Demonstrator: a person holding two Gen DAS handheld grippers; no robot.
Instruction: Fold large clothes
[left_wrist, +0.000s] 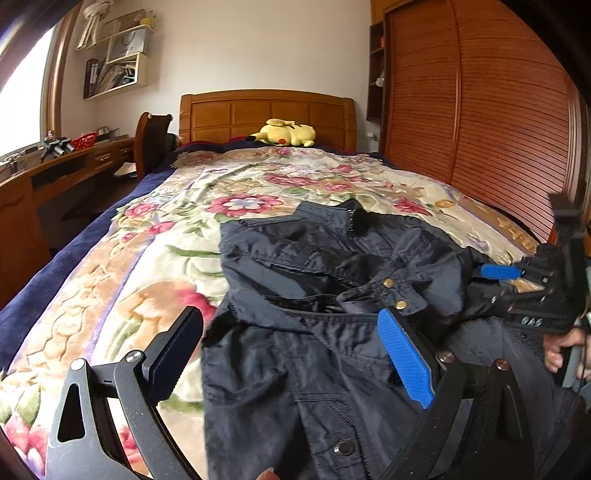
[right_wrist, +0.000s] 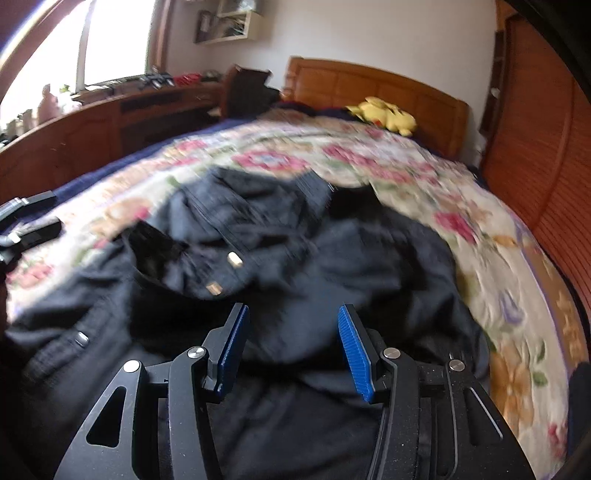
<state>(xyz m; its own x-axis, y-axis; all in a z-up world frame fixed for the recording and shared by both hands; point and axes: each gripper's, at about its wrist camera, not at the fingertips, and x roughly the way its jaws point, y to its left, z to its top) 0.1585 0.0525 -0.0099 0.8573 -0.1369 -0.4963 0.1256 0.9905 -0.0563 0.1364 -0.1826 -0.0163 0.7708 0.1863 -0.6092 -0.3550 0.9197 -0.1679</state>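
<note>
Your left gripper (left_wrist: 291, 354) hangs spread wide over the near left part of the jacket (left_wrist: 332, 295), its pads clear of the cloth and grasping nothing. The jacket lies rumpled on the near half of the bed, on the floral blanket (left_wrist: 147, 258), collar towards the headboard (left_wrist: 266, 118). Close here without dropping lower and you would likely pinch only the top layer. The shell looks thin and slick, so a shallow bite could slide out mid-fold.

In the middle, the brass snaps (left_wrist: 393, 293) sit on a bunched flap. A pad landing on one would probably grip metal rather than fabric and slip off. The blanket beneath looks plush and deep; dig too far and you may drag it up with the jacket.

On the right, your right gripper (right_wrist: 291, 347) has its jaws parted about halfway and empty, the ribbed blue pads above the crumpled sleeve side. That view is blurred, so I cannot tell exactly which fold lies under it. A hasty clamp there risks catching several layers and locking the creases in.
</note>
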